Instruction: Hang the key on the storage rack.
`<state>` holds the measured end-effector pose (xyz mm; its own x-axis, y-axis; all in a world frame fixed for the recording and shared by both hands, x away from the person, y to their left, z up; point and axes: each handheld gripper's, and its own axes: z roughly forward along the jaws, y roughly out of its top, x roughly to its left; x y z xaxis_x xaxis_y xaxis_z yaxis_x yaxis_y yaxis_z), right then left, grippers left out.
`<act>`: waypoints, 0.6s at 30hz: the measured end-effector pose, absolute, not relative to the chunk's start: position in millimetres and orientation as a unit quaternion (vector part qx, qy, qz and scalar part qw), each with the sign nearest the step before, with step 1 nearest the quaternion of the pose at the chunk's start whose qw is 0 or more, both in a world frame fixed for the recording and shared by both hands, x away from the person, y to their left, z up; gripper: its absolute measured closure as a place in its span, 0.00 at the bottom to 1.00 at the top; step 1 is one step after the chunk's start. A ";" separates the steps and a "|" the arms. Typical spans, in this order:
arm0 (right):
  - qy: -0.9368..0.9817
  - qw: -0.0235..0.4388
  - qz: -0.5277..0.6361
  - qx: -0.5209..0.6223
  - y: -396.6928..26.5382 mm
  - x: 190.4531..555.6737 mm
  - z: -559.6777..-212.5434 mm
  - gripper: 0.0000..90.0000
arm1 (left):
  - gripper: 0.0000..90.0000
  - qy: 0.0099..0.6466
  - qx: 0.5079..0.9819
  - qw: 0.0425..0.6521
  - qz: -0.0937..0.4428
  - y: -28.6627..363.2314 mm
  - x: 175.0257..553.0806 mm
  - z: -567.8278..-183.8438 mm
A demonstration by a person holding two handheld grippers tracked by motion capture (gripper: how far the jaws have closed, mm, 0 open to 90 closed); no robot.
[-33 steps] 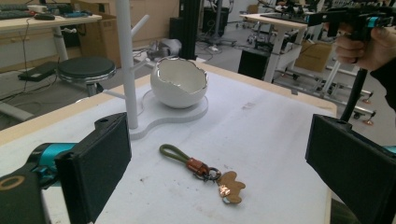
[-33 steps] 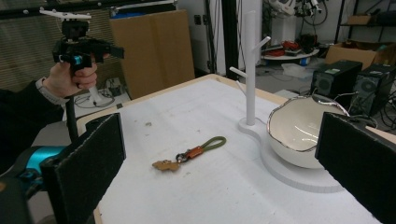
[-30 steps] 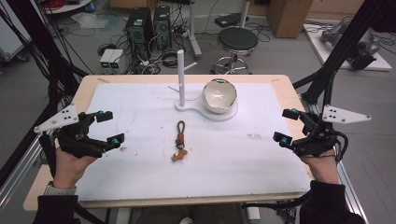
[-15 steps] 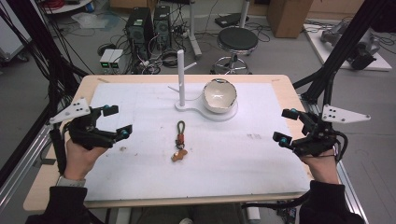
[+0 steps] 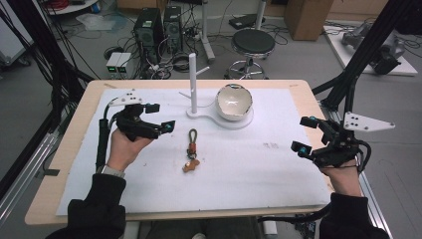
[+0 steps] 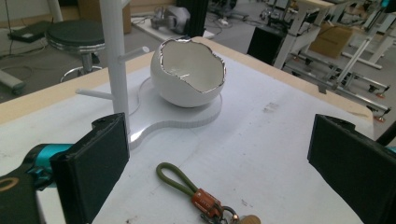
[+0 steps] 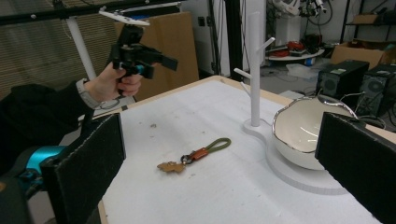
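A keychain (image 5: 190,150) with an olive loop, an orange strap and a tan tag lies flat on the white mat mid-table; the left gripper view shows the keychain (image 6: 198,193) low between the jaws, and the right gripper view shows the keychain (image 7: 196,154) too. Behind it a white peg stand (image 5: 192,82) rises from a white base that also holds a white egg-shaped bowl (image 5: 233,101). My left gripper (image 5: 160,116) hovers open above the mat, left of the keychain. My right gripper (image 5: 304,134) stays open near the right edge, holding nothing.
The white mat (image 5: 239,169) covers most of the wooden table (image 5: 298,87). Beyond the far edge stand a black stool (image 5: 253,42), computer towers (image 5: 152,25) and loose cables on the floor. Black frame posts flank both sides.
My left gripper has risen and moved forward and to the right, toward the keychain and the stand. The right gripper has stayed put.
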<state>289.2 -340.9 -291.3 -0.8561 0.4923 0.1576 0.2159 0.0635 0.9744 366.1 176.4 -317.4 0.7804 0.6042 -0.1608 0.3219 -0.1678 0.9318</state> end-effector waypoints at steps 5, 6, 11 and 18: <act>0.721 0.109 0.639 0.247 -340.2 289.9 -292.1 0.01 | 0.07 0.318 0.759 0.554 0.126 162.0 380.6 -322.4; 0.721 0.109 0.639 0.247 -340.3 289.9 -292.2 0.01 | 0.07 0.323 0.759 0.550 0.130 160.1 382.8 -324.0; 0.720 0.107 0.640 0.247 -340.9 290.1 -293.0 0.01 | 0.07 0.334 0.757 0.539 0.155 152.0 390.1 -332.3; 0.721 0.101 0.639 0.248 -340.8 291.1 -295.0 0.01 | 0.07 0.348 0.772 0.512 0.143 136.2 412.8 -358.2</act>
